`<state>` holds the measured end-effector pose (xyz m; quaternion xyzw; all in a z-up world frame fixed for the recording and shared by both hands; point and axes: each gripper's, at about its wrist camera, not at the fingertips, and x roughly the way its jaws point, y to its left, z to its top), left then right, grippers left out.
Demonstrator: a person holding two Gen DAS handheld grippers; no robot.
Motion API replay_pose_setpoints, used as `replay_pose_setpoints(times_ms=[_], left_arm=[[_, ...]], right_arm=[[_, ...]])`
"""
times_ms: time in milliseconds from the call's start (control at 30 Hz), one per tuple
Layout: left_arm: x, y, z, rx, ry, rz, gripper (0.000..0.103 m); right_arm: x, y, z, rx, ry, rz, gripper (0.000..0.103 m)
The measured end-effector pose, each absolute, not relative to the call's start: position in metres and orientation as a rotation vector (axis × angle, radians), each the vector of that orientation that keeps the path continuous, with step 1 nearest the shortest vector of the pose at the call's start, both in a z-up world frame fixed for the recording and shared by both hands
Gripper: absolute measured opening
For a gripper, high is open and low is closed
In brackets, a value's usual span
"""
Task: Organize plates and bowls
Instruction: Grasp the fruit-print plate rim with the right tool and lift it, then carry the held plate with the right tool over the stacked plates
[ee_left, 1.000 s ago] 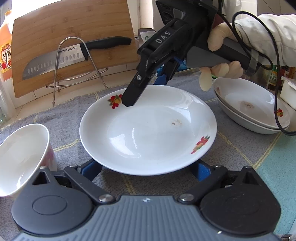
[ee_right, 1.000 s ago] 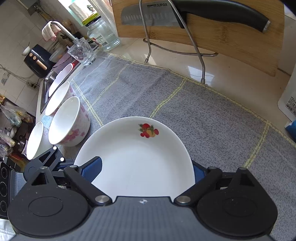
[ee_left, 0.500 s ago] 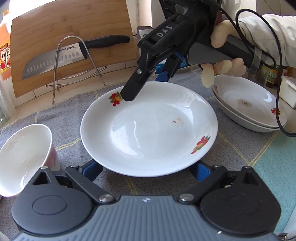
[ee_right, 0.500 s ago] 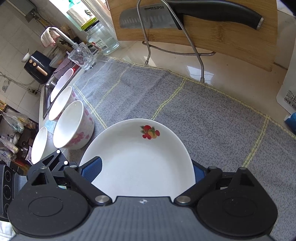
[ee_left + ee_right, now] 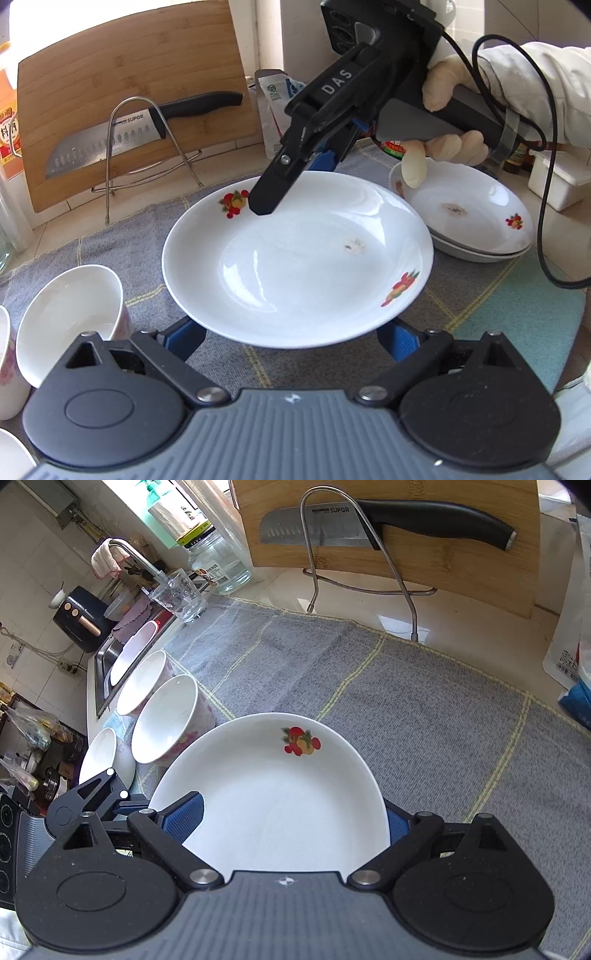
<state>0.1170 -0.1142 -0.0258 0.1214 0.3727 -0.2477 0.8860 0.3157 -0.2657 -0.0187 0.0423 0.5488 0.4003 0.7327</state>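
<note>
A white plate with fruit prints hangs above the grey mat. My right gripper is shut on its far rim, one finger over the plate and one under; in the right wrist view the plate fills the space between the pads. My left gripper is open, its blue pads wide apart below the plate's near rim. Two stacked plates sit at the right. A white bowl stands at the left.
Several bowls line the mat's left edge toward the sink. A bamboo cutting board with a knife on a wire rack stands behind. A glass jar, a tumbler and packets border the mat.
The plate has risen and shifted a little right toward the stacked plates, held by my right gripper. My left gripper has stayed open below its near rim.
</note>
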Motion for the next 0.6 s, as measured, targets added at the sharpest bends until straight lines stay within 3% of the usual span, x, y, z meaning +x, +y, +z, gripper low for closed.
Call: replay_pose_setpoints(times_ms=[600], left_arm=[[0.098,-0.141,-0.005,0.302,0.735,-0.711,0.098]], right_arm=[[0.258,-0.323,0.005,0.166,1.148,0.719,0.099]])
